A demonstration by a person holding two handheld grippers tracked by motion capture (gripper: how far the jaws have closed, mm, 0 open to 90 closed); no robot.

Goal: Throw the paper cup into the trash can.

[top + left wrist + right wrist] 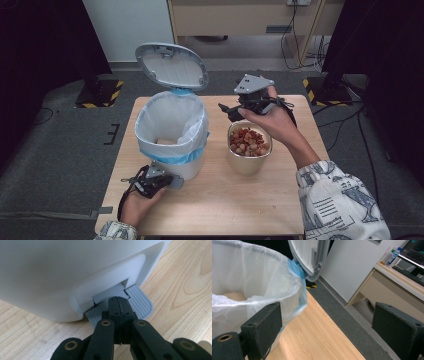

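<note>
Wooden table, bin, pedal partly hidden under closed left fingers

Left gripper jaws closed, low; right gripper jaws apart, raised.

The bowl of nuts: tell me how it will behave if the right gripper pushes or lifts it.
The bowl is heaped to the rim, so it probably feels heavy for its size. Its tall, smooth wall suggests it would slide on the wooden table when pushed low, and might tip when pushed high. Tilting would likely spill nuts.

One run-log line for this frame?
left tongs: shut, pressing bin pedal | lid: up | right tongs: open, empty, above bowl
</note>
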